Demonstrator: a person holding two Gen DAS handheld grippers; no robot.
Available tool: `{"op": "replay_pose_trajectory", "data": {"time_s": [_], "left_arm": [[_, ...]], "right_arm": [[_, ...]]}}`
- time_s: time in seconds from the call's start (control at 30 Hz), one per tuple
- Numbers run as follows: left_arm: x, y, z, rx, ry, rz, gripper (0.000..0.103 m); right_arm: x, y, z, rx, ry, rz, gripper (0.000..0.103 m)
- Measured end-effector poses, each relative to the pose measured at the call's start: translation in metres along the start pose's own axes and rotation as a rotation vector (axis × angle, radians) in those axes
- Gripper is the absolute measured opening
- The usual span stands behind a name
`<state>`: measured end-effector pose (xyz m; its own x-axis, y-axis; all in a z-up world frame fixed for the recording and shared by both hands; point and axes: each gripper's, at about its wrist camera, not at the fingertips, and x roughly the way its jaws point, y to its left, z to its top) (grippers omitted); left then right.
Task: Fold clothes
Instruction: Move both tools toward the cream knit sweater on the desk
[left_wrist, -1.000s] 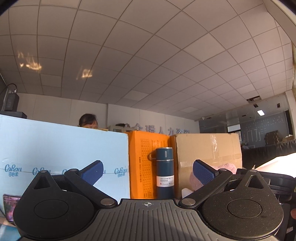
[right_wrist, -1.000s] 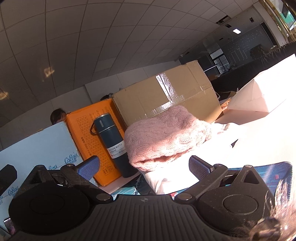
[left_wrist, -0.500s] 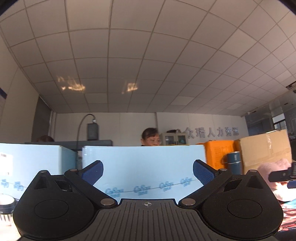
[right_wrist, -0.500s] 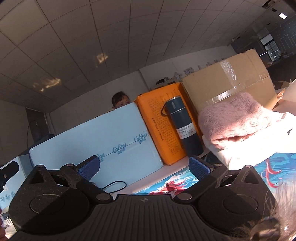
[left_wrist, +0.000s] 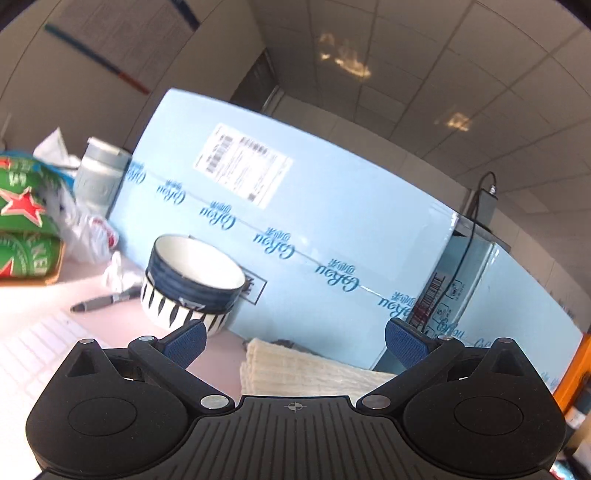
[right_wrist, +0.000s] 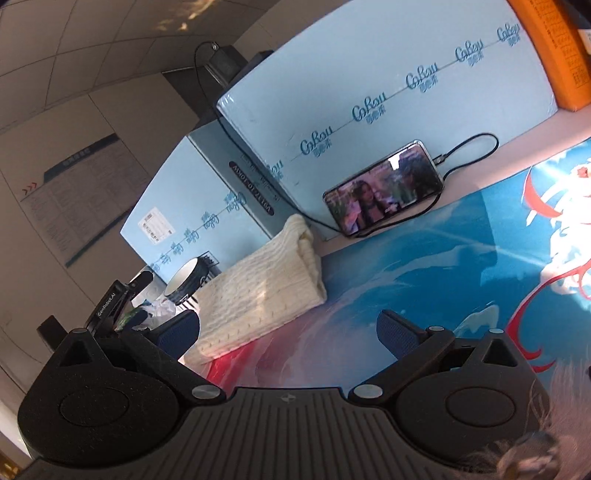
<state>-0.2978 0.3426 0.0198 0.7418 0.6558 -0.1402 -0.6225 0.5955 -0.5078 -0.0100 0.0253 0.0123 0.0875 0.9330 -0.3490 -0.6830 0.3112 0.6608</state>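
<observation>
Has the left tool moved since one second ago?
Yes. The left tool has swung left and tipped down: the orange box sits at the right edge now, and the stacked bowls and cream knit have come into view.

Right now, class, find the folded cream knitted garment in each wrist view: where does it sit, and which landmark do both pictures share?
Left wrist view: folded cream knitted garment lies low at centre, between the open fingers of the left gripper.
Right wrist view: the garment lies left of centre, ahead of the open right gripper.
Shared landmark: the stacked blue-and-white bowls beside it.
</observation>
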Motion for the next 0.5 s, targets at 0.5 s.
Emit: {"op": "replay_pose_trajectory", "data": {"time_s": [0.5], "left_arm": [[0.050, 0.019, -0.018, -0.124, 0.353, -0.111, 0.103]], "right_arm": [[0.144, 0.003, 0.022, 0.210, 0.034, -0.174, 0.103]]}}
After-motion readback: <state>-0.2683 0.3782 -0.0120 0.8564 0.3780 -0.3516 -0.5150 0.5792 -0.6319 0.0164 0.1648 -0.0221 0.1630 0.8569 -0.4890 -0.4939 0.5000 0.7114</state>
